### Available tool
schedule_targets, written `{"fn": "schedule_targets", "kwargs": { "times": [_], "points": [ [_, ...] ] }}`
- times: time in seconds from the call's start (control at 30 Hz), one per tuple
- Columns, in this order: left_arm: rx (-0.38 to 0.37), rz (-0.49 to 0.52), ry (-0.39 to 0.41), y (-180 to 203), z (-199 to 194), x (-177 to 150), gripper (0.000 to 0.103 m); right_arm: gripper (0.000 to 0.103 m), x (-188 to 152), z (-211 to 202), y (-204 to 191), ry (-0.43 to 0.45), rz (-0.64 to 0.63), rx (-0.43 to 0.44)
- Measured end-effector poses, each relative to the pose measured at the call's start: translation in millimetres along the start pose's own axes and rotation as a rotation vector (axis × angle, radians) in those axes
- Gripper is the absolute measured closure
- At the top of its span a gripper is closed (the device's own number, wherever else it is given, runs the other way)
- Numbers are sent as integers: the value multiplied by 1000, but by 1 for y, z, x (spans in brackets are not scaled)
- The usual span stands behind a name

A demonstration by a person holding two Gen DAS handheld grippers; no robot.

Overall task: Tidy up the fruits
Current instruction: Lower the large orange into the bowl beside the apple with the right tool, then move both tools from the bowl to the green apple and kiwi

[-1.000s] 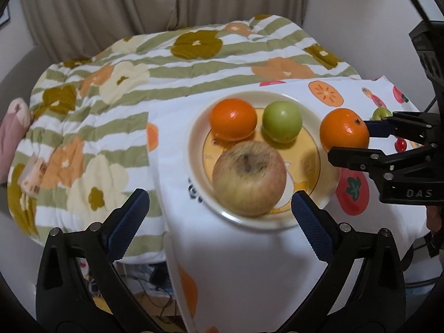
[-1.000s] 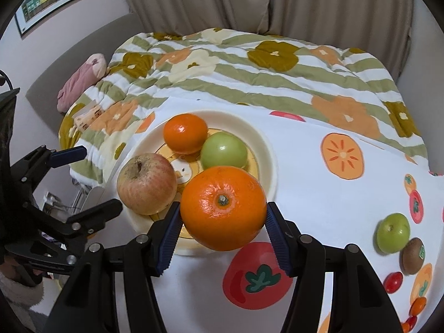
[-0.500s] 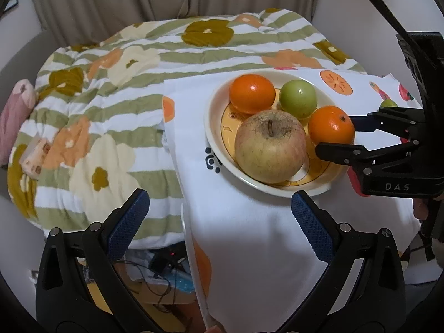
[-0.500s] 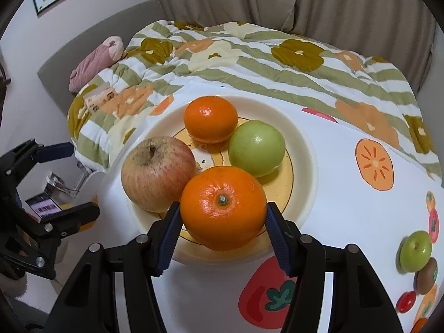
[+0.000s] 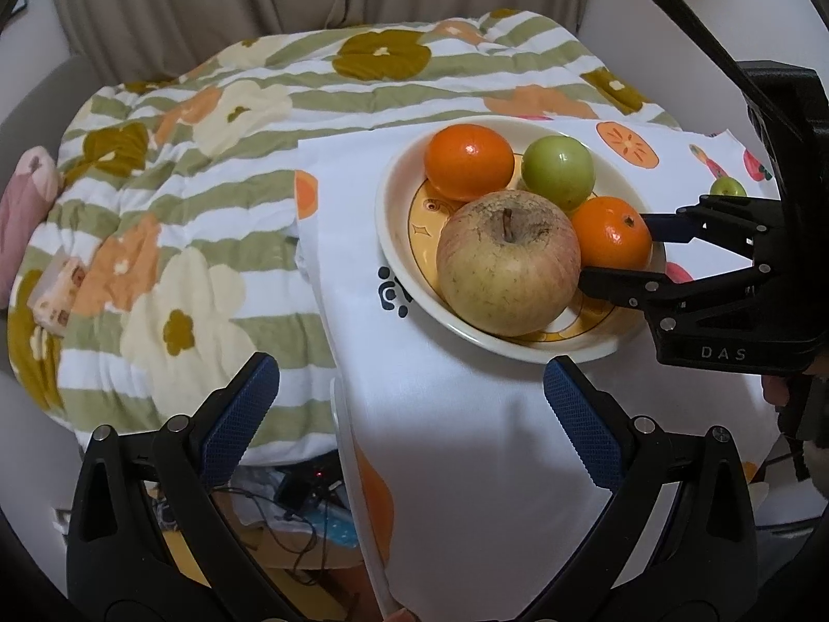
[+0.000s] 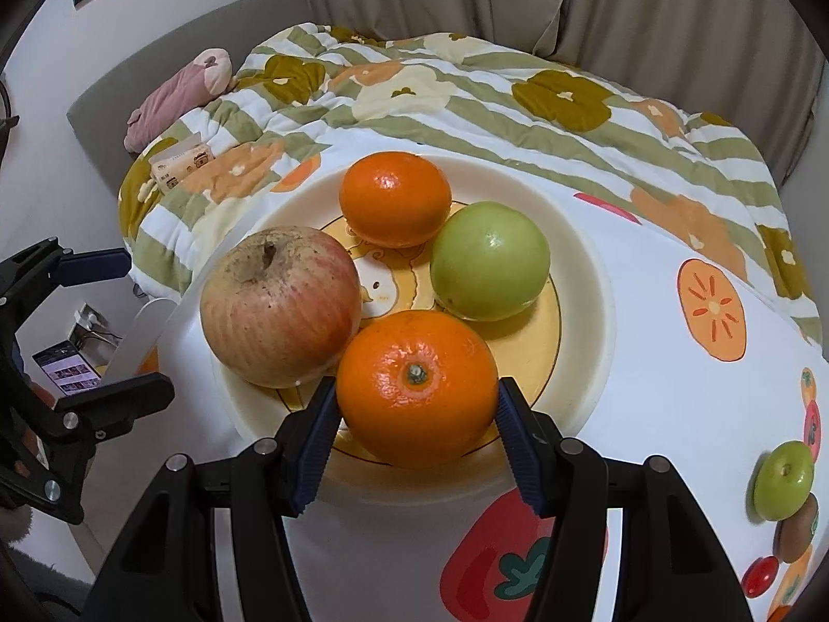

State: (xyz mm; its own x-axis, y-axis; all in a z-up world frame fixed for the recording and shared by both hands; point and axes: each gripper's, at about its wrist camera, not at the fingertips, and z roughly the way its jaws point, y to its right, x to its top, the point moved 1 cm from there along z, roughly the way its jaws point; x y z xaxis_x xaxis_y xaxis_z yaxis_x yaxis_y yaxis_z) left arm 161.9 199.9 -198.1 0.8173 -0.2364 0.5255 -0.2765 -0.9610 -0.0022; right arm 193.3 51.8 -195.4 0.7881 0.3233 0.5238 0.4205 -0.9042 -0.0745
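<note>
My right gripper (image 6: 414, 427) is shut on an orange (image 6: 417, 389), holding it low over the near part of the cream plate (image 6: 596, 280). On that plate lie a large reddish apple (image 6: 280, 306), a second orange (image 6: 395, 198) and a green apple (image 6: 489, 260). From the left wrist view, the held orange (image 5: 610, 232) sits between the right gripper's (image 5: 622, 249) blue pads, beside the big apple (image 5: 508, 263), inside the plate's (image 5: 394, 238) rim. My left gripper (image 5: 409, 404) is open and empty, short of the plate over the white cloth.
A small green apple (image 6: 783, 479), a kiwi (image 6: 795, 528) and a red cherry tomato (image 6: 759, 575) lie on the fruit-print tablecloth (image 6: 673, 363) at the right. A flowered quilt (image 5: 181, 197) covers the bed behind. The table edge drops off at the left above cables on the floor.
The right gripper carried its orange from beside the plate down onto it, next to the big apple and green apple. The left gripper shifted a little, so the plate now sits further right in its view.
</note>
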Motion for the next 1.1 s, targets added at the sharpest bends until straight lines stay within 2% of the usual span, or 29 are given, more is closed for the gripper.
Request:
{"fn": "schedule_targets", "kwargs": {
  "times": [0.1,0.13,0.17,0.23,0.53,0.9,1.1],
  "points": [
    [0,1,0,0,0,0,0,44,1,0,2,2,11,18],
    [0,0,1,0,-1,0,0,31,1,-2,2,17,13,22],
    [0,-1,1,0,-1,0,0,12,1,-5,3,36,13,29],
    [1,-5,4,0,-1,0,0,3,1,-9,2,51,9,28],
    [25,-3,28,10,-19,2,0,3,-4,-27,4,62,17,24],
    [40,11,91,43,-59,20,0,3,-4,-88,19,139,39,8],
    [39,22,129,75,-82,32,0,3,-12,-129,34,186,53,-13]
  ]
}}
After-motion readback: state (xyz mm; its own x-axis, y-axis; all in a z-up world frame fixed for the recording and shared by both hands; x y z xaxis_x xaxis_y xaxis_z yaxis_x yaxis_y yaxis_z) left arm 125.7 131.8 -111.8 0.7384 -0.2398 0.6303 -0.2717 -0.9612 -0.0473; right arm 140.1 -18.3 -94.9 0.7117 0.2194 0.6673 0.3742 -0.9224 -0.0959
